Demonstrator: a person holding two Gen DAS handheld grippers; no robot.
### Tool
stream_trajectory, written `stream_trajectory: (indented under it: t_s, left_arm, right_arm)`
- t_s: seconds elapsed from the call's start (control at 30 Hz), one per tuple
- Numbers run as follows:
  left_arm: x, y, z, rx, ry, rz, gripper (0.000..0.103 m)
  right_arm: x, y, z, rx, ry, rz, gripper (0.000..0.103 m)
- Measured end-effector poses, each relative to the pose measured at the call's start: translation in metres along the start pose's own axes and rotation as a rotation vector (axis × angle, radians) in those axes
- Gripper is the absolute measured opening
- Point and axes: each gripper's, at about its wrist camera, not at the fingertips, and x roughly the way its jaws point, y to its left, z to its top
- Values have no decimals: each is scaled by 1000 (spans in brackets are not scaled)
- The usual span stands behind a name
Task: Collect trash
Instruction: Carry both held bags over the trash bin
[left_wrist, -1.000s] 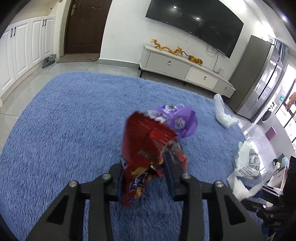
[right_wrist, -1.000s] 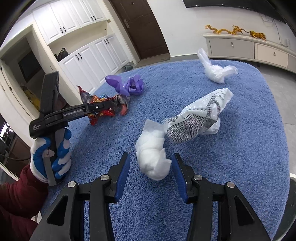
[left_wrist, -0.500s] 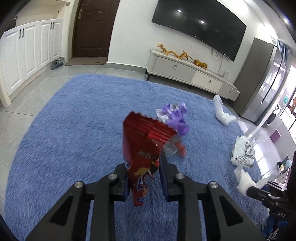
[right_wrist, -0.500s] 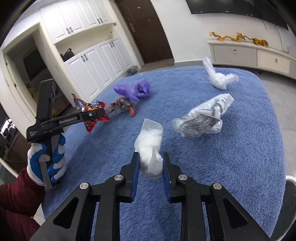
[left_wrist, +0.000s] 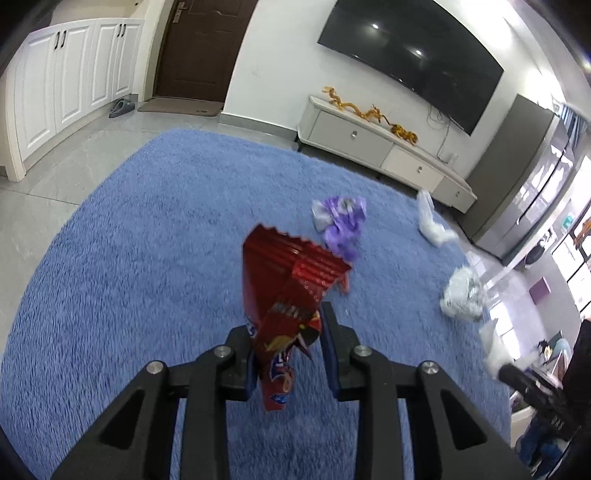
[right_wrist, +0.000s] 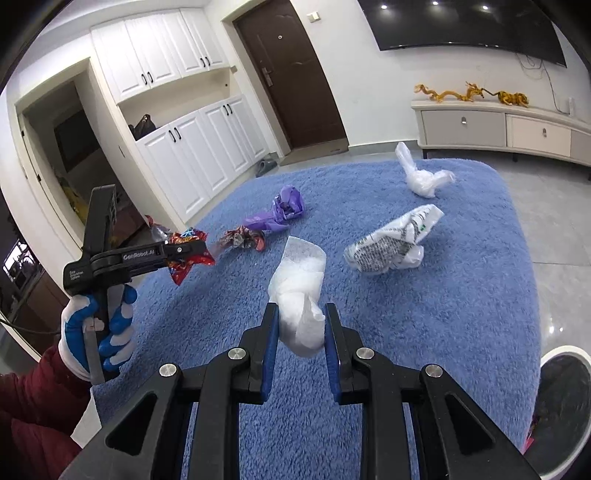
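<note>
Two pieces of trash are in my grip and off the rug right now: the red snack wrapper (left_wrist: 286, 314) is pinched between the pads of the left claw (left_wrist: 288, 347), its crimped top edge standing up beyond the fingertips and its lower end hanging below them, and the white plastic wad (right_wrist: 299, 295) is squeezed in the right claw (right_wrist: 299, 332), poking up and forward out of the jaws. From the right wrist view I can also see the left claw (right_wrist: 184, 251) held out at the left by my gloved left hand (right_wrist: 99, 332), wrapper bunched at its tip. By my reading the job is partway done: four items are left on the blue rug (right_wrist: 461, 295). Nearest the left claw is a small crumpled foil wrapper (right_wrist: 243, 238), with the purple bag (right_wrist: 280, 214) just beyond it; the printed white bag (right_wrist: 395, 240) lies ahead and to the right of the right claw, and a knotted clear bag (right_wrist: 421, 177) sits farther off toward the TV cabinet (right_wrist: 498, 129). A round bin (right_wrist: 561, 410) shows at the lower right edge, close beside the right claw, so I judge both held pieces should go there next. Whether anything is already inside it I cannot tell.
</note>
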Motion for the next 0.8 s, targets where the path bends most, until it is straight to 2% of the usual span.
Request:
stream_trajectory:
  t_s: [0.2,0.33,0.57,0.7,0.8]
  left_arm:
    - [-4,-23,-27,81,36,-16,27]
    - [-6,-63,-29,173,37,-66,27]
    - [8,-175,-22,337,76,-215,27]
    - [28,-257,-22,451,129,-309,27]
    - [54,-316,-33,540,180,-352,27]
  right_arm:
    - [1,-3,-7,16,4,-2,23]
    - [-8,-8,-7,33,-28,-8,23]
    - [-55,-44,-11,113,-126,-92,23]
    - [-99,-92,-25,213,-191,-195,23]
    - [-122,-130,-42,305,-210,-273,24]
